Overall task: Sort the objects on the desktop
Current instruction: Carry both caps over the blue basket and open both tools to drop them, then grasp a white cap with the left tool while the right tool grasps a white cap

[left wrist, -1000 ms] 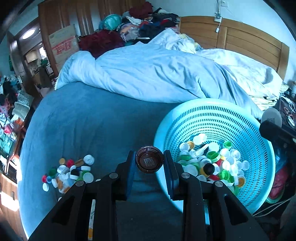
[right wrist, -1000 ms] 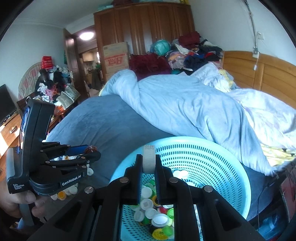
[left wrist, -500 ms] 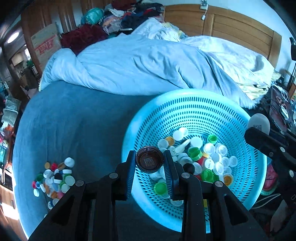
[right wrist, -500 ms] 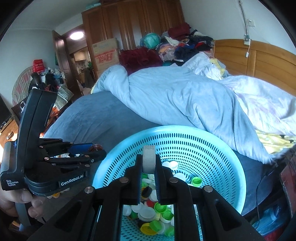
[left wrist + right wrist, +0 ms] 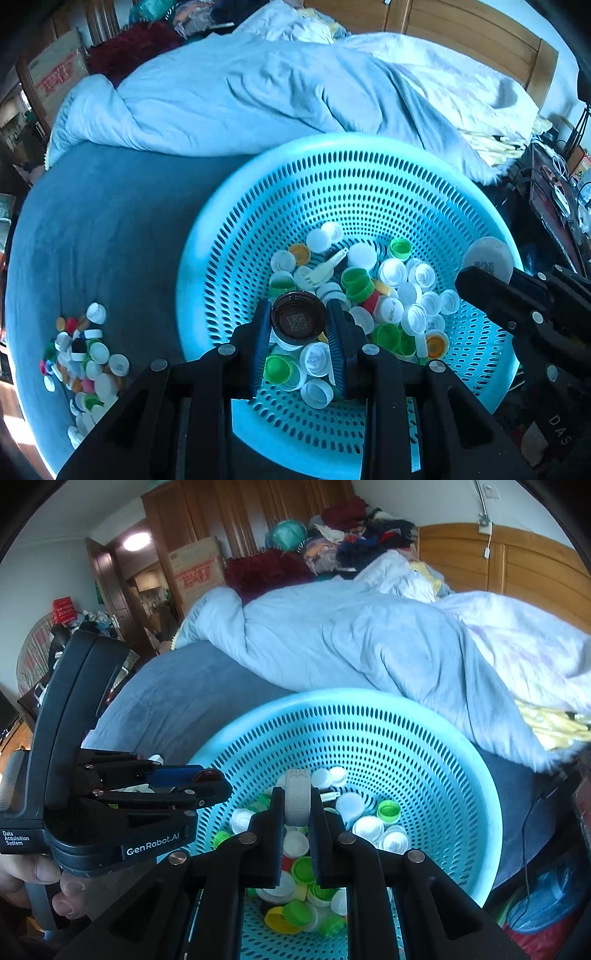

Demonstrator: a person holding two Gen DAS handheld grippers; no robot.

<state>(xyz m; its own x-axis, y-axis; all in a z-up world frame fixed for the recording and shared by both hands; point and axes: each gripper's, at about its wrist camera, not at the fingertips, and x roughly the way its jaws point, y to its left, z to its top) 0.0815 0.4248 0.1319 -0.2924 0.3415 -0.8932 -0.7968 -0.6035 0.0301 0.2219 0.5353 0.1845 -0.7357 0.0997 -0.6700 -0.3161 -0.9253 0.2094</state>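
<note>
While both fingers pinch caps, brown cap [image 5: 298,320], white cap [image 5: 297,796], inside basket rim [image 5: 207,229]; blanket [image 5: 103,229] bare beside.

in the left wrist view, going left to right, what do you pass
loose cap pile → brown cap in the left gripper → green cap in the basket → white cap in the right gripper

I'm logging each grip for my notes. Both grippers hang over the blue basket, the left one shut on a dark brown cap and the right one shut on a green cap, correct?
Not quite: the right gripper is shut on a white cap, not a green one, as the right wrist view shows. The rest holds: the left gripper is shut on the dark brown cap, and both hang over the blue basket.
</note>
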